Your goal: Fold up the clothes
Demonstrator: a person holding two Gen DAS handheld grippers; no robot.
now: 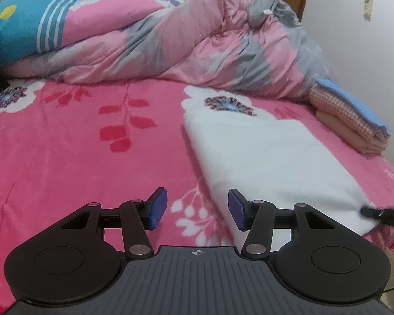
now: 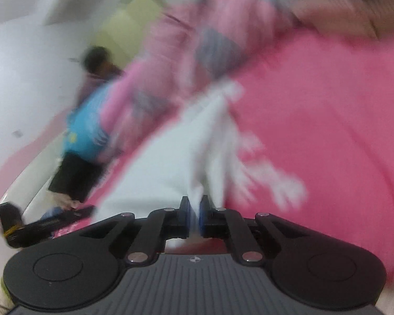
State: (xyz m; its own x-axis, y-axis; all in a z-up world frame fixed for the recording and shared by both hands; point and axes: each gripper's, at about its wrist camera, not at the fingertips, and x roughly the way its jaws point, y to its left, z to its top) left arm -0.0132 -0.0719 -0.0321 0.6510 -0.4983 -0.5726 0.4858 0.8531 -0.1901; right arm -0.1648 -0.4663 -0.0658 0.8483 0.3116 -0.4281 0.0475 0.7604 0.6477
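A white garment (image 1: 270, 157) lies folded into a long strip on the pink flowered bed cover (image 1: 65, 141). My left gripper (image 1: 197, 208) hovers open at the strip's near left edge, nothing between its blue pads. In the left wrist view the right gripper's dark tip (image 1: 380, 214) touches the garment's near right corner. The right wrist view is blurred by motion. There, my right gripper (image 2: 195, 210) is shut on a pinched edge of the white garment (image 2: 165, 168).
A rumpled pink and grey quilt (image 1: 197, 44) fills the back of the bed. A teal striped pillow (image 1: 26, 29) lies at the back left. A stack of folded clothes (image 1: 354, 115) sits by the white wall on the right. The bed's right edge is close.
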